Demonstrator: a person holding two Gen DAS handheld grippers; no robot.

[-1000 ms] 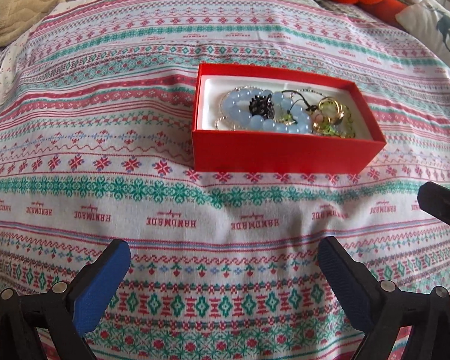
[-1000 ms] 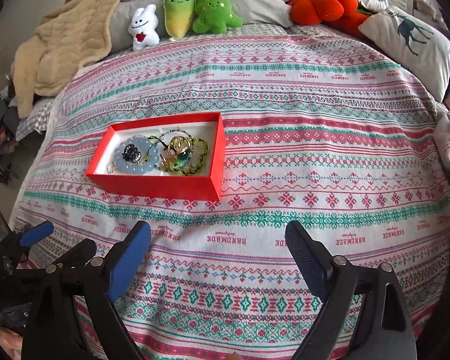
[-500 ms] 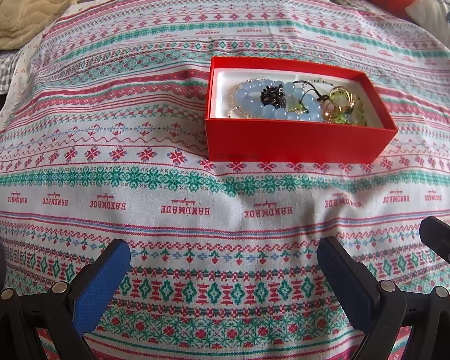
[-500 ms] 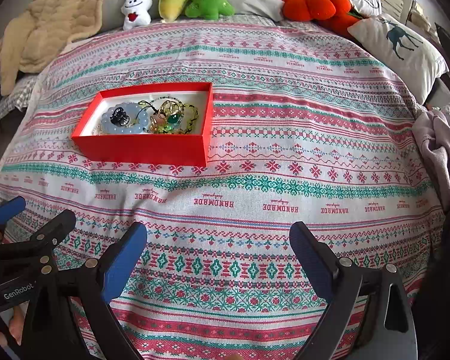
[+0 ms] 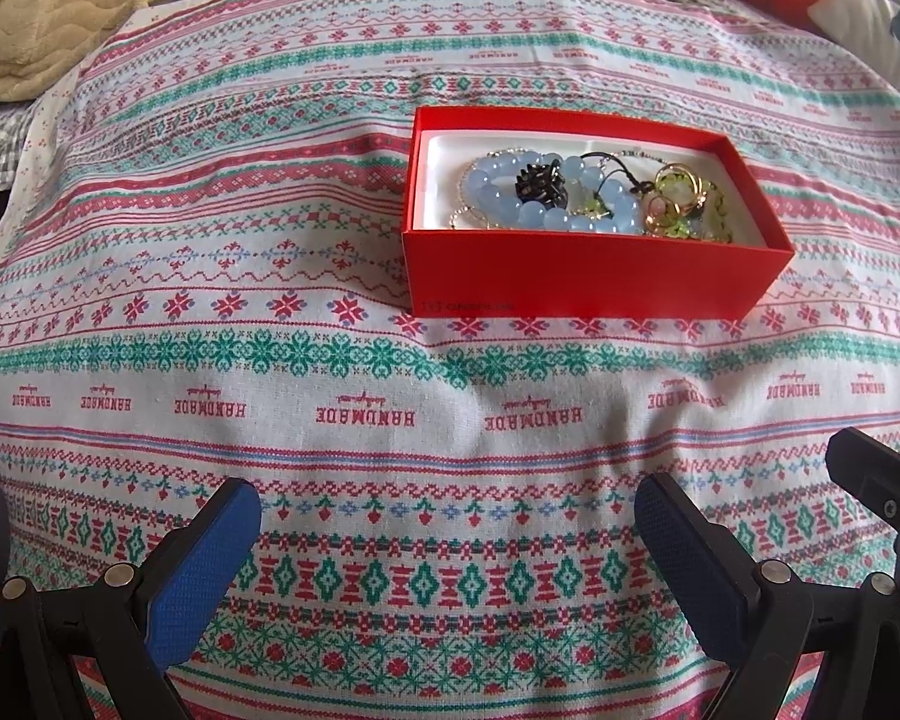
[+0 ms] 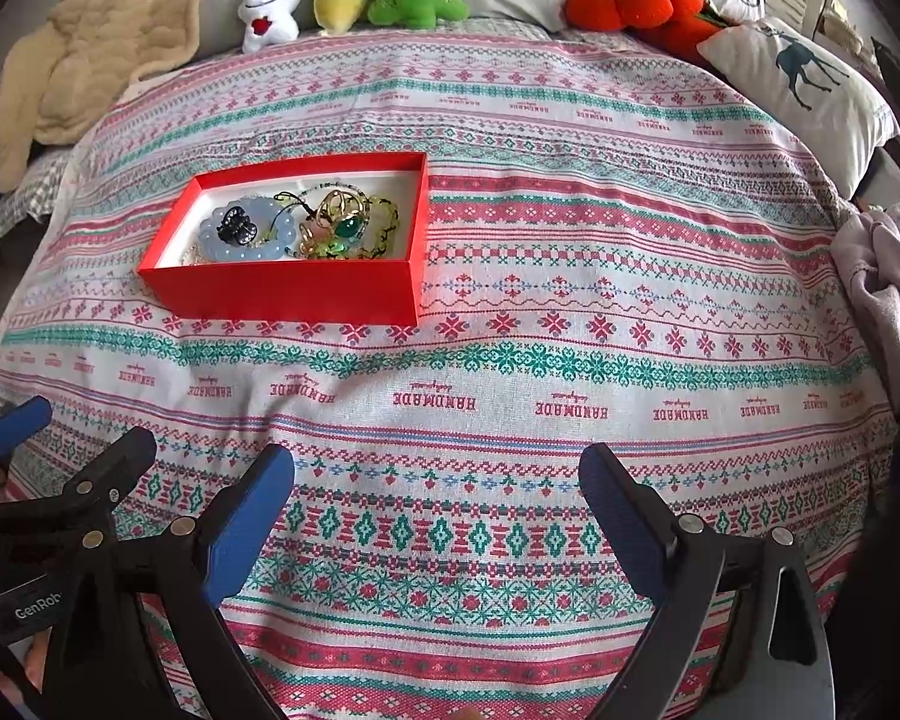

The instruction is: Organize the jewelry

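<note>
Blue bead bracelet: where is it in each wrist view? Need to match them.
Left wrist: blue bead bracelet lies right of centre, upper half, in the left-to-middle part of the red box.
Right wrist: bracelet lies left of centre, upper half, in the box's left part.
Shared landmark: the black clip resting on the bracelet.
</note>
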